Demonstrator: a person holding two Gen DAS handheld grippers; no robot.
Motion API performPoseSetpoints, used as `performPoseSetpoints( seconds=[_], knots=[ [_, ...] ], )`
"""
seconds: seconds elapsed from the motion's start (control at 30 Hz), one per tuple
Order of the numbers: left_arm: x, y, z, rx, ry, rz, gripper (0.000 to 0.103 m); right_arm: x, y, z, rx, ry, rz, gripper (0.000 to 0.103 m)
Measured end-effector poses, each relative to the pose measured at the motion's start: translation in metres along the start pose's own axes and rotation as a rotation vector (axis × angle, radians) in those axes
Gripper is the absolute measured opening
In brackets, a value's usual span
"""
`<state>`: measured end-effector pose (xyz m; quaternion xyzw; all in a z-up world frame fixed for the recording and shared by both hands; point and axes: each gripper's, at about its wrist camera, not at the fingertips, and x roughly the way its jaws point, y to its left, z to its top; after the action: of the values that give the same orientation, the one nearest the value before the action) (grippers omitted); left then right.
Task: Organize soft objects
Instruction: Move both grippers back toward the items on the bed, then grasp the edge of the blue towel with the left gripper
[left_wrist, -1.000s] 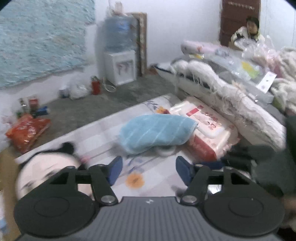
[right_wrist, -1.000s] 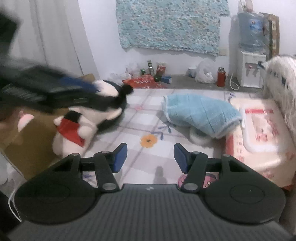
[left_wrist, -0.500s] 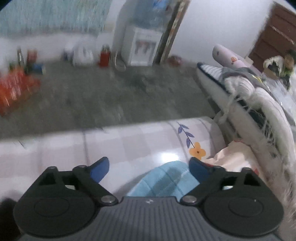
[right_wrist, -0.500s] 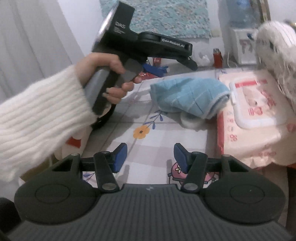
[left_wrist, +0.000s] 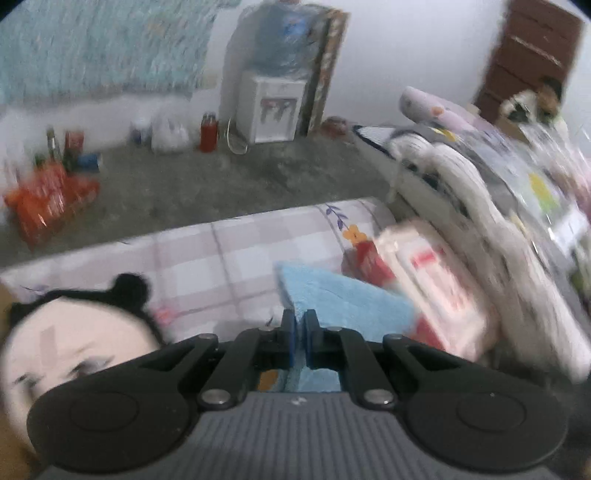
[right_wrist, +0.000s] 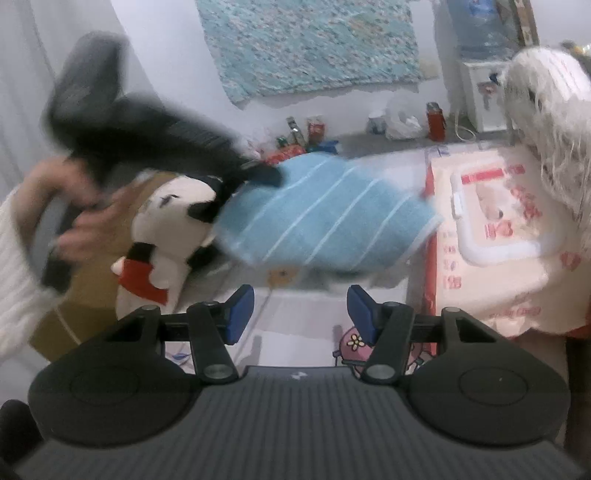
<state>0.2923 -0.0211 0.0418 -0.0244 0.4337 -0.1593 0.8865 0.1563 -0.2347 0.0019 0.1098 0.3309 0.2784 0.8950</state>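
A light blue striped towel (right_wrist: 325, 221) hangs lifted and blurred above the checked mat (left_wrist: 221, 258). My left gripper (left_wrist: 299, 325) is shut on the towel (left_wrist: 343, 302), with cloth pinched between its blue pads; in the right wrist view the left gripper (right_wrist: 266, 173) holds the towel's upper left corner, with a hand in a white sleeve on its handle. A black-and-white plush toy (right_wrist: 166, 229) with a red scarf sits to the left, its head (left_wrist: 74, 339) close below my left gripper. My right gripper (right_wrist: 301, 310) stands open over the mat, nothing between its fingers.
A pink-and-red soft pack (right_wrist: 491, 229) lies right of the towel. A white shaggy blanket (right_wrist: 546, 110) hangs at far right. A brown cardboard box (right_wrist: 92, 284) stands behind the plush toy. A water dispenser (left_wrist: 273, 107), a red bottle and snack bags line the far wall.
The left gripper went from open over the towel to shut on it, then raised it and swung left toward the plush toy. The right gripper stays open, hardly moved.
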Motion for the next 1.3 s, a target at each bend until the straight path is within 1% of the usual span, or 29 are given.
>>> performPoseSetpoints(
  seconds=[0.07,0.13,0.2,0.23,0.27,0.33,0.37,0.4,0.43,0.47,0.5,0.53,0.57,0.6,0.63,0.73,0.8,0.83,0.87,0.93,1.0,1.07,1.13,1.17,1.2,1.23,1.27,1.3],
  knots=[
    [-0.028,-0.007,-0.021,0.070,-0.024,0.023,0.006,-0.013,-0.002,0.004,0.007,-0.034,0.026,0.056],
    [-0.048,-0.008,-0.040,0.078,-0.004,0.013,0.006,-0.025,-0.010,0.007,0.043,-0.080,0.070,0.056],
    [-0.062,-0.006,-0.063,0.029,0.041,-0.005,0.006,-0.025,-0.020,0.008,0.097,-0.071,0.085,0.056],
    [-0.067,-0.007,-0.076,0.014,0.058,-0.018,0.006,-0.022,-0.024,0.007,0.117,-0.054,0.078,0.056],
    [-0.074,-0.009,-0.089,0.024,0.067,-0.031,0.006,-0.019,-0.025,0.007,0.118,-0.039,0.066,0.056],
    [-0.085,-0.022,-0.119,0.103,0.074,-0.004,0.007,-0.015,-0.018,0.006,0.077,-0.017,0.047,0.056],
    [-0.088,-0.030,-0.134,0.171,0.085,0.011,0.012,-0.014,-0.015,0.005,0.056,-0.014,0.051,0.056],
    [-0.089,-0.040,-0.151,0.251,0.103,0.022,0.024,-0.013,-0.012,0.004,0.042,-0.011,0.057,0.056],
    [-0.089,-0.047,-0.163,0.314,0.124,0.023,0.029,-0.012,-0.010,0.004,0.034,-0.007,0.065,0.056],
    [-0.088,-0.054,-0.175,0.372,0.151,0.009,0.037,-0.010,-0.008,0.003,0.031,0.000,0.068,0.056],
    [-0.090,-0.059,-0.186,0.427,0.168,-0.010,0.042,-0.010,-0.006,0.003,0.031,0.007,0.066,0.056],
    [-0.093,-0.062,-0.193,0.448,0.166,-0.016,0.043,-0.009,-0.005,0.002,0.030,0.013,0.062,0.056],
    [-0.096,-0.062,-0.197,0.454,0.163,-0.018,0.050,-0.008,-0.003,0.002,0.029,0.022,0.054,0.056],
    [-0.100,-0.062,-0.199,0.449,0.151,-0.015,0.061,-0.007,-0.003,0.001,0.029,0.027,0.051,0.056],
    [-0.105,-0.061,-0.200,0.431,0.124,-0.005,0.064,-0.005,-0.003,0.000,0.031,0.034,0.051,0.056],
    [-0.110,-0.057,-0.198,0.362,0.027,-0.008,0.066,0.003,0.000,-0.001,0.027,0.059,0.048,0.056],
    [-0.104,-0.055,-0.189,0.305,-0.010,0.024,0.067,0.008,0.004,-0.003,0.006,0.085,0.057,0.057],
    [-0.095,-0.054,-0.182,0.261,-0.014,0.054,0.067,0.011,0.005,-0.005,-0.003,0.107,0.071,0.058],
    [-0.089,-0.049,-0.176,0.212,-0.015,0.069,0.068,0.014,0.006,-0.007,-0.006,0.135,0.092,0.060],
    [-0.077,-0.036,-0.169,0.129,0.001,0.069,0.072,0.019,0.008,-0.010,-0.010,0.164,0.104,0.060],
    [-0.067,-0.027,-0.168,0.095,0.006,0.074,0.076,0.021,0.011,-0.011,-0.031,0.174,0.081,0.061],
    [-0.054,-0.020,-0.166,0.070,0.005,0.097,0.080,0.022,0.008,-0.011,-0.017,0.178,0.073,0.062],
    [-0.040,-0.011,-0.163,0.024,-0.004,0.094,0.079,0.022,0.002,-0.011,0.012,0.189,0.070,0.062],
    [-0.035,-0.007,-0.162,-0.006,-0.007,0.088,0.066,0.024,0.000,-0.012,0.022,0.195,0.066,0.062],
    [-0.029,-0.003,-0.163,-0.034,-0.007,0.072,0.047,0.025,-0.001,-0.012,0.030,0.201,0.064,0.062],
    [-0.027,-0.003,-0.164,-0.033,-0.034,0.069,0.032,0.026,-0.002,-0.013,0.033,0.206,0.065,0.062],
    [-0.024,-0.005,-0.164,-0.013,-0.043,0.070,0.013,0.026,-0.001,-0.013,0.033,0.206,0.064,0.062],
    [-0.023,-0.009,-0.163,0.020,-0.041,0.087,0.013,0.026,-0.001,-0.014,0.030,0.206,0.065,0.062]
  ],
)
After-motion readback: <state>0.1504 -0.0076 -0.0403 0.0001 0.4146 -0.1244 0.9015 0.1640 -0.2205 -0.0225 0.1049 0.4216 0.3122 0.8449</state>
